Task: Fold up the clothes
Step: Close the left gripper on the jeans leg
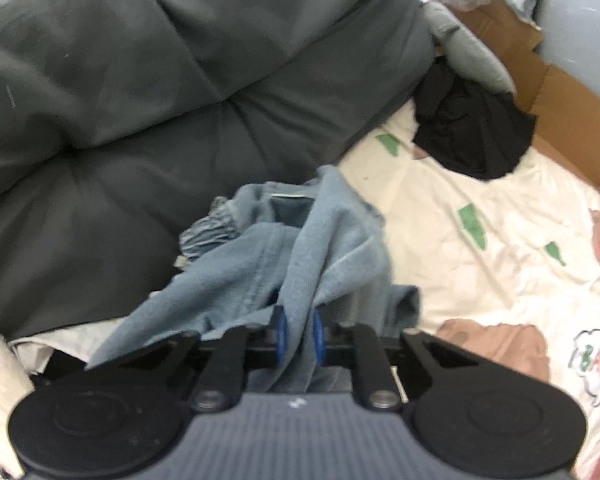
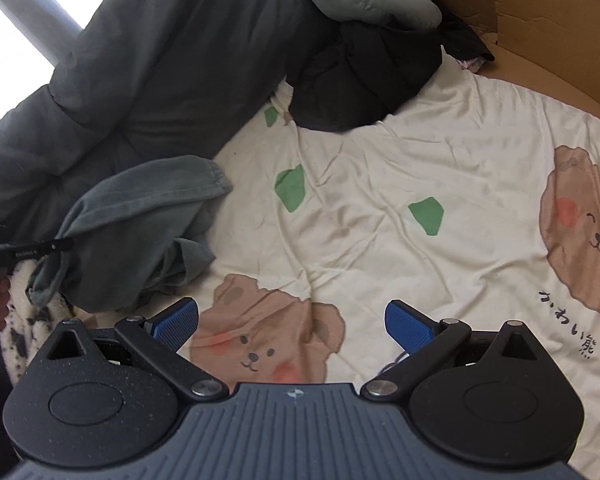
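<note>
left wrist: hand-held gripper (image 1: 299,334) pinches jeans (image 1: 300,256).

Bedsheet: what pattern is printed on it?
Cream bedsheet with brown bears and green patches; clearest in the right wrist view.

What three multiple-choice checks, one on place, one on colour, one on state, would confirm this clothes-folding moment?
1. Where does the black garment lie?
A. On the far part of the printed sheet, by the cardboard
B. Between the right claw's pads
C. Draped over the left claw

2. What colour is the garment in the left claw?
A. Red
B. Light blue
C. Yellow

3. How does the right claw stand?
A. Shut on the garment
B. Shut on the sheet
C. Open, holding nothing

Answers:
1 A, it is bunched at the sheet's far edge beside the cardboard.
2 B, pale blue cloth runs between the blue pads.
3 C, its pads stand wide apart over bare sheet.
</note>
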Tool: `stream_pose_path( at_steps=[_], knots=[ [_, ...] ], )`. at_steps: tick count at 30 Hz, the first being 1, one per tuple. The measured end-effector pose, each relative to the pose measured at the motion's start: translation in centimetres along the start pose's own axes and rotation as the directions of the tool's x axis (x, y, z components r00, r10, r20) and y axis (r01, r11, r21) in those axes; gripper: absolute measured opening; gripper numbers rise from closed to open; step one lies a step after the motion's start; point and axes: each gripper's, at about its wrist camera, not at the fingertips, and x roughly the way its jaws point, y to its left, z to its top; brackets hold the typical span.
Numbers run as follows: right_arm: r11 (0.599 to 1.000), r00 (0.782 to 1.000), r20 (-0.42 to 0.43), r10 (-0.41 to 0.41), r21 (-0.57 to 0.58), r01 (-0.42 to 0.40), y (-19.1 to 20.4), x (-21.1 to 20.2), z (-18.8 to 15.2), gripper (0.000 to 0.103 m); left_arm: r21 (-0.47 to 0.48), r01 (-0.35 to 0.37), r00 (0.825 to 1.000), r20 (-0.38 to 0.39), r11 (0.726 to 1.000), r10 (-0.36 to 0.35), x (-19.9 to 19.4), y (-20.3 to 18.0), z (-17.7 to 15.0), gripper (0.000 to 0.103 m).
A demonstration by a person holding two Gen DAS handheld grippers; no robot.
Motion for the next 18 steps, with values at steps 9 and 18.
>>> stream_pose_path(
  at_steps=[9,18],
  knots=[
    [0.997,0.997,-0.008,0.082,0.0,-0.082,1.9,0.0,0.7,0.102,-0.03,0.172,0.985,0.018,0.985,-0.171,-1.9,-4.6,0.0,0.007],
    [0.977,0.978,-0.015,0.207,0.048,-0.206,3.6,1.1,1.3,0.103,-0.039,0.272,0.962,0.03,0.961,-0.271,-2.0,-9.9,-0.2,0.007]
  ],
)
